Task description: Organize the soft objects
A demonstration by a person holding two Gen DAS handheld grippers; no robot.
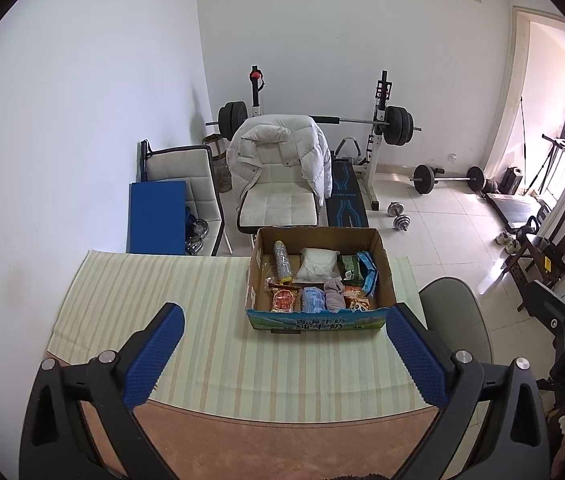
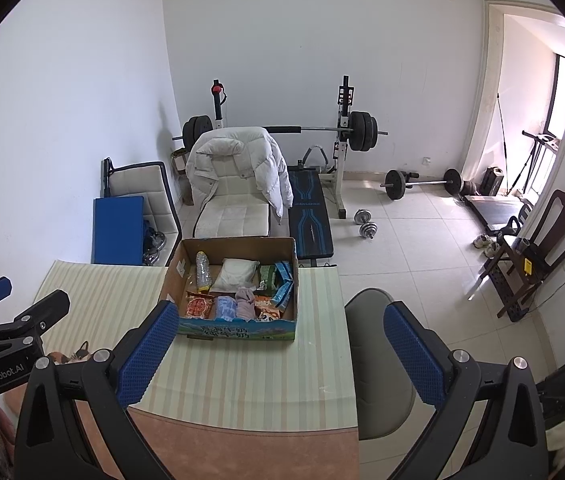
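tongs, left (image 1: 284, 354) and right (image 2: 280, 346), gape wide and empty above the striped counter (image 1: 210, 344). beyond, an open cardboard box (image 1: 318, 322) holds a white pillowy bag (image 1: 318, 266), a mauve rolled cloth (image 1: 334, 294) and snack packets.

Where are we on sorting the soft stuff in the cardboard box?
Nothing looks done: the cardboard box holds everything, including the rolled grey cloth, white soft pack and plastic bottle. Nothing is in hand; the left gripper and right gripper are open and short of the box. All the sorting remains.
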